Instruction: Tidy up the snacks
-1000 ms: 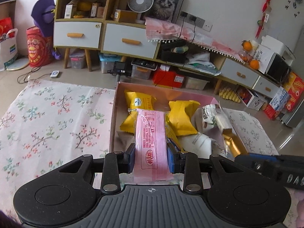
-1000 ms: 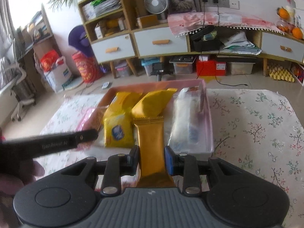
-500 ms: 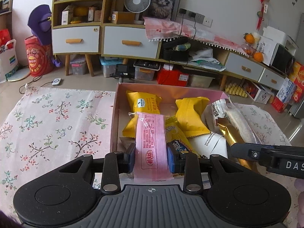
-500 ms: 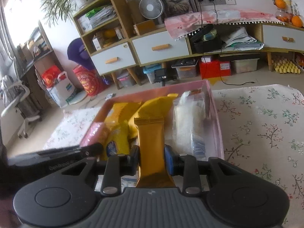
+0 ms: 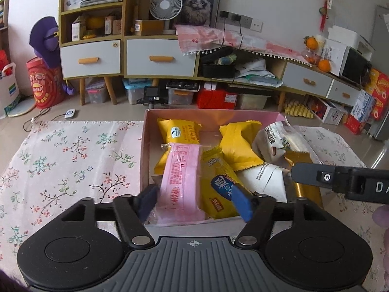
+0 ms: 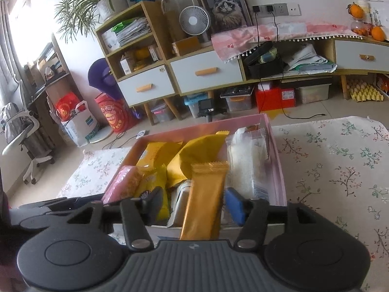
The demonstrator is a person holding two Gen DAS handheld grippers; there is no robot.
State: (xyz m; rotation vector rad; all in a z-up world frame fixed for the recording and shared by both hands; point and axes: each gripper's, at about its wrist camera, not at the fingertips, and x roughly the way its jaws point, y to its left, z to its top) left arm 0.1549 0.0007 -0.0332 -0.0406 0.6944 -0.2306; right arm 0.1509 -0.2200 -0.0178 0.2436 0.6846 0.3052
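Note:
A pink box (image 5: 144,146) on the flowered cloth holds several snack packets, yellow (image 5: 180,131) and white (image 5: 269,141) among them. My left gripper (image 5: 194,200) is open at the box's near edge; the pink packet (image 5: 182,180) lies loose between its spread fingers, resting in the box. My right gripper (image 6: 193,205) is open too, over the same box (image 6: 276,150). The gold bar packet (image 6: 204,194) lies between its fingers, leaning on the box's near edge. Each gripper shows at the side of the other's view.
The flowered cloth (image 5: 73,160) covers the table left of the box and also right of it (image 6: 340,170). Beyond the table's far edge stand white-drawer cabinets (image 5: 155,58), a fan, storage boxes and a red bag on the floor.
Both grippers have opened and let go: the left released the pink packet, the right released the gold bar packet. Both packets now rest in the box.

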